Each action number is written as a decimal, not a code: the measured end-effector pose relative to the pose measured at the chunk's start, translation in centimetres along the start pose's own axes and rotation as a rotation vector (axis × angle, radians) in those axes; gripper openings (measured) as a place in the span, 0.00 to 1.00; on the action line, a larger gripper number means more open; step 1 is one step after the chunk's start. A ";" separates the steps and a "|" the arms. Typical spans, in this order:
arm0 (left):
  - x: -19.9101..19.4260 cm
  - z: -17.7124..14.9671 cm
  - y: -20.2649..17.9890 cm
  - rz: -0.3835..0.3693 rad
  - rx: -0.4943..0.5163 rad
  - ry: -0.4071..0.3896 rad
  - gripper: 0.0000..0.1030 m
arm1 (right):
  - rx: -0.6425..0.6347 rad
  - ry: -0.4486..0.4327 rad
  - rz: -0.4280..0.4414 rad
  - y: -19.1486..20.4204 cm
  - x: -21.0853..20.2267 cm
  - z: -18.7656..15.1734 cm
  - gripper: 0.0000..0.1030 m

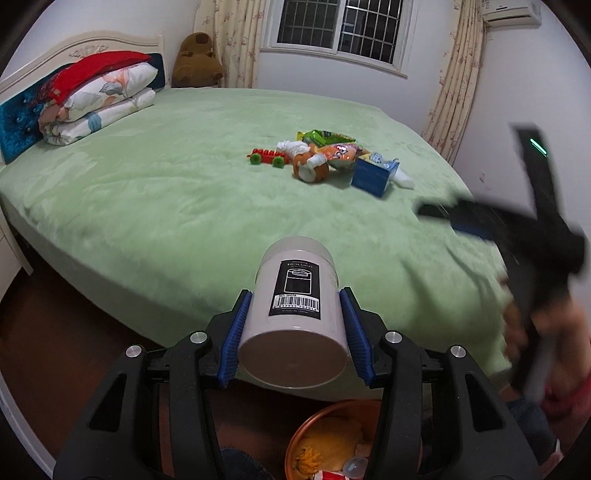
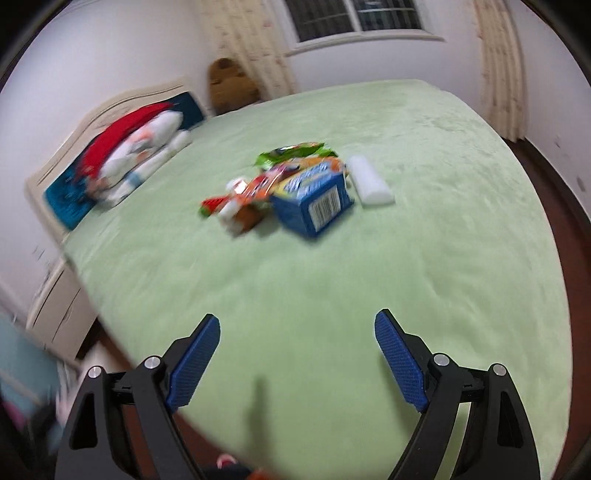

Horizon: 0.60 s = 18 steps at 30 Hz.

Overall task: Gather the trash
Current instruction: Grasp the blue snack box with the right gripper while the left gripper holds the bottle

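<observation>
left jaws on a can, right jaws wide over the bed

the left gripper (image 1: 293,332) has its blue pads (image 1: 236,332) pressed on either side of a white can (image 1: 295,306), which lies tilted between them, its flat end toward the camera and a black barcode label facing up. the can hangs over the near edge of the bed (image 1: 166,177). at 6 o'clock below the jaws, on the dark floor, stands an orange bin (image 1: 303,435) with yellow scraps and a small clear item inside. at 3 o'clock the right gripper (image 1: 517,229) shows as a black blur, and a hand (image 1: 517,332) is blurred just below it.

in the right wrist view the right gripper (image 2: 297,354) stands wide apart, nothing between its blue pads (image 2: 195,362), only green bedcover under them.

the trash sits in a cluster near the middle of the bed, at 12 o'clock from both grippers and well apart from them: a blue box (image 2: 314,203) with a barcode, a white roll (image 2: 369,181) just beside it at 3 o'clock, a green wrapper (image 2: 295,151) behind, an orange wrapper (image 1: 343,153), an orange plush (image 1: 310,166) and a red toy (image 1: 267,157) at 9 o'clock.

at 10 o'clock folded quilts (image 1: 96,96) lie against the headboard (image 1: 110,40). a brown plush (image 1: 197,61) sits in the corner beside the curtain (image 1: 236,37), with a window (image 1: 343,26) at 12 o'clock.
</observation>
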<state>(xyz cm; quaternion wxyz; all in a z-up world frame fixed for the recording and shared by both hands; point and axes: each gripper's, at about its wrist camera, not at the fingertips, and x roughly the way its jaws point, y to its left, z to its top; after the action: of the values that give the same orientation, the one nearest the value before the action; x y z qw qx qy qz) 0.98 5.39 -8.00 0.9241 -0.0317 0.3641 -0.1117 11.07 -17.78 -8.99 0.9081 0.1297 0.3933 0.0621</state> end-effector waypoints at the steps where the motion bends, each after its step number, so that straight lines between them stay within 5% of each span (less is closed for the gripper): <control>1: -0.1 -0.3 0.1 -0.003 -0.003 0.002 0.46 | 0.009 -0.007 -0.033 0.6 1.0 1.0 0.82; 11: -0.8 -1.2 2.9 -0.024 -0.063 -0.010 0.46 | 0.008 0.002 -0.310 3.8 10.3 7.2 0.83; 18: -0.8 -1.1 3.9 -0.020 -0.085 -0.018 0.46 | 0.030 0.029 -0.403 3.0 12.8 8.5 0.82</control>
<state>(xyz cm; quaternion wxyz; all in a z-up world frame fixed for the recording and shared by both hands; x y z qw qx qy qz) 0.37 9.36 -8.84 0.9240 -0.0754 0.3598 -0.1051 25.97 -13.72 -11.54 0.8944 0.0612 0.4250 -0.1250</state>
